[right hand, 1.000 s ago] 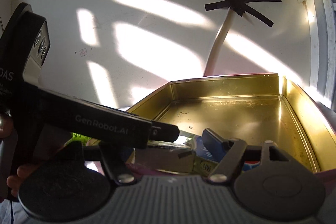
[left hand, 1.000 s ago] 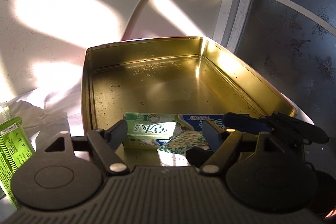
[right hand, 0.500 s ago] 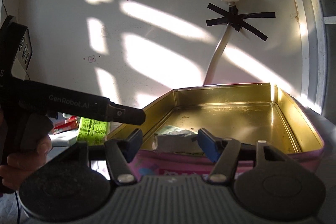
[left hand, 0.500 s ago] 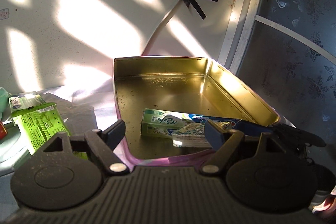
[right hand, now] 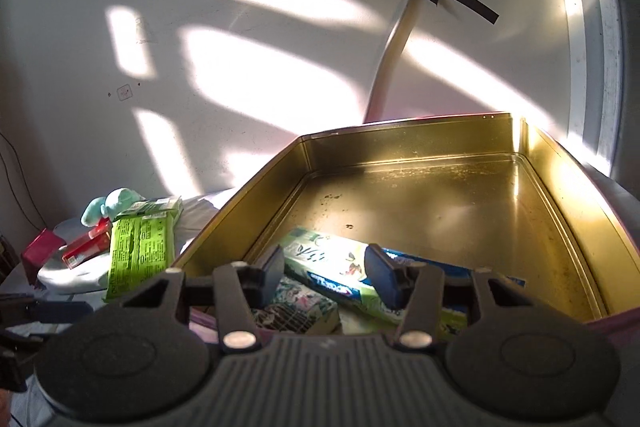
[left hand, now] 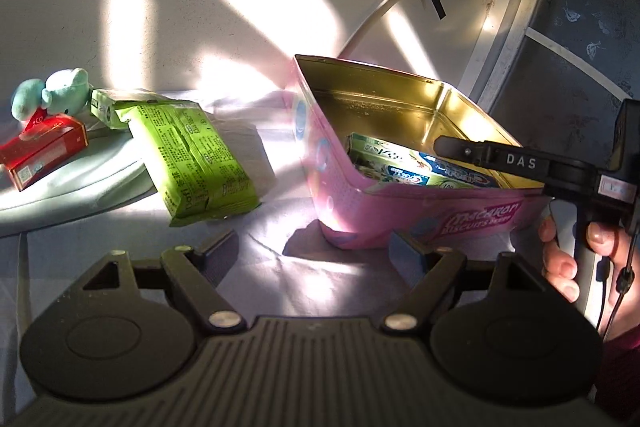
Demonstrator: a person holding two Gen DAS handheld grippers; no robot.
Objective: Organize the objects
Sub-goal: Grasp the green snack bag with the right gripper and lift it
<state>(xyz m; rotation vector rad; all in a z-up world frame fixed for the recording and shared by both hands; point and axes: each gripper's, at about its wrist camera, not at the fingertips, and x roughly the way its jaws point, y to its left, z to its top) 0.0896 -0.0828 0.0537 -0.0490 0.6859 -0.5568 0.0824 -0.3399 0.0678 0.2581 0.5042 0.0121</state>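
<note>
The right hand-held gripper (right hand: 322,277), jaws closing on nothing, hangs over the toothpaste box (right hand: 340,281) inside the pink tin (left hand: 400,211). The left hand-held gripper (left hand: 310,251) stands apart and empty near the green packet (left hand: 192,155). Closing off-centre may skew the box.

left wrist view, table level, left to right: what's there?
teal plush toy → red box → green packet → pink biscuit tin → right gripper reaching in over the tin, jaws closing.
</note>
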